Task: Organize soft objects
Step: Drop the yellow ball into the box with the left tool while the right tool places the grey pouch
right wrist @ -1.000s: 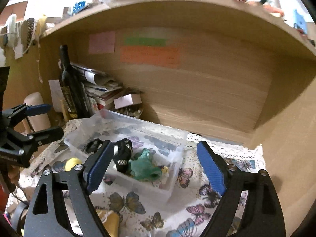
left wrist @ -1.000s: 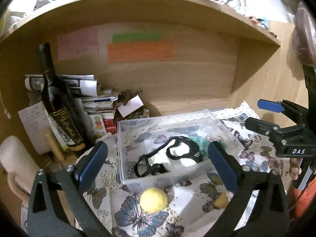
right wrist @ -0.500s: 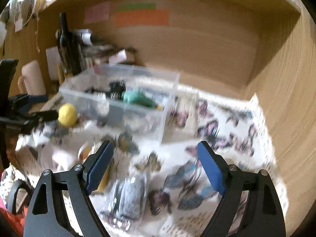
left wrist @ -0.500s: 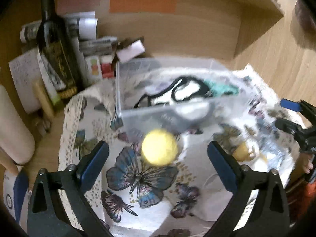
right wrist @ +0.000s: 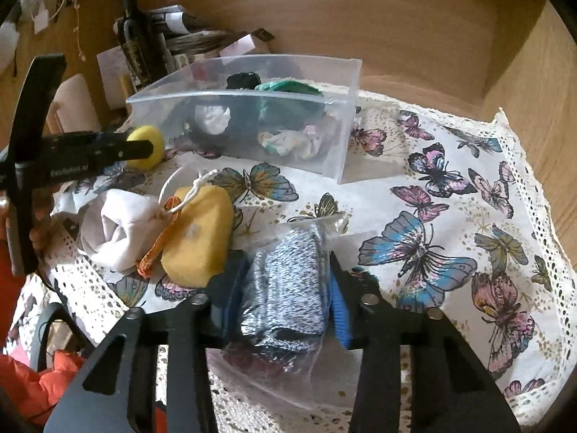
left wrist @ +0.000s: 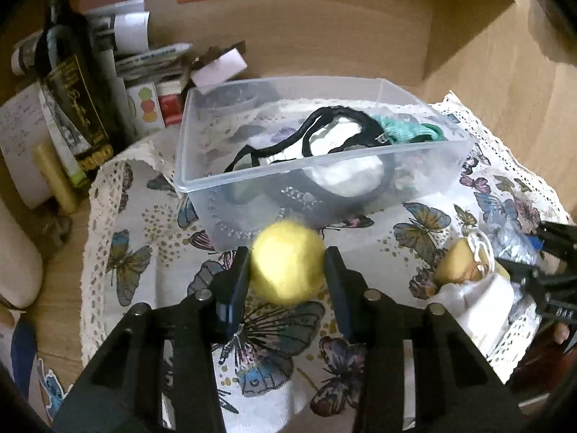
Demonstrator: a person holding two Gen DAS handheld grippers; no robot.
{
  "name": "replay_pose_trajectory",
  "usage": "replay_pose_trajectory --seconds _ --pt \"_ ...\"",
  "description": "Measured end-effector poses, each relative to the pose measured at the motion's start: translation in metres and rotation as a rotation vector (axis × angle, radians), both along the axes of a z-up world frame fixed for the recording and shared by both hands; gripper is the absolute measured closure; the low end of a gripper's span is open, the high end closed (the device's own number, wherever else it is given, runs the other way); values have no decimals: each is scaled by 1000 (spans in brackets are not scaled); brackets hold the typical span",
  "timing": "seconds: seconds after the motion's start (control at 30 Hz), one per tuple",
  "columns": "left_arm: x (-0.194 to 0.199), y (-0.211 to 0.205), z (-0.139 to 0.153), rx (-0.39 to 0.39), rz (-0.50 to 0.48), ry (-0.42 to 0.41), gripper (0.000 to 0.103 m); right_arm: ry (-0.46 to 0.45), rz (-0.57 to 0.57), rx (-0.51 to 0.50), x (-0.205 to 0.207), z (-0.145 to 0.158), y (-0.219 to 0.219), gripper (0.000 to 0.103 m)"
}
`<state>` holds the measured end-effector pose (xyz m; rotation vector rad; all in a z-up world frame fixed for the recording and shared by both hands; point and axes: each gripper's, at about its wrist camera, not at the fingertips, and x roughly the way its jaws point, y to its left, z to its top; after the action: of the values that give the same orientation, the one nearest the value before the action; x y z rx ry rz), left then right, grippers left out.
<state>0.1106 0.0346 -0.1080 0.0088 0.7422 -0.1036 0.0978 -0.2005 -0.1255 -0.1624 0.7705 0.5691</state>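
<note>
The left tool [left wrist: 287,265] clenches the yellow ball [left wrist: 286,260] just before the clear box [left wrist: 288,173], while only the right view shows the right tool [right wrist: 288,297] clamped on the bagged gray knit [right wrist: 286,288].

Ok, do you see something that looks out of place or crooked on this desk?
Yes. The clear plastic bin sits askew on the butterfly cloth, its sides not parallel to the wooden back wall. A dark wine bottle leans among papers, odd beside soft items. Nothing looks spilled or damaged.
</note>
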Motion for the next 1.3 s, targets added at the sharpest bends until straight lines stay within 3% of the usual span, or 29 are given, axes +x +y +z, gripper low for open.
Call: replay_pose_trajectory --seconds 0.17,0.53,0.73,1.03,1.3 --pt "-13 -2 11 9 -8 -49 63 -38 -29 26 0 15 -10 75" --pt "-23 7 69 -16 21 -211 63 -227 -37 145 18 85 -3 75" --pt "-14 21 96 -44 54 -274 63 -287 -24 185 41 114 10 75" --pt "24 30 100 -63 99 -258 63 -292 -7 156 82 125 43 75" --pt "58 30 79 -87 87 -174 63 -223 -9 64 123 98 72 75"
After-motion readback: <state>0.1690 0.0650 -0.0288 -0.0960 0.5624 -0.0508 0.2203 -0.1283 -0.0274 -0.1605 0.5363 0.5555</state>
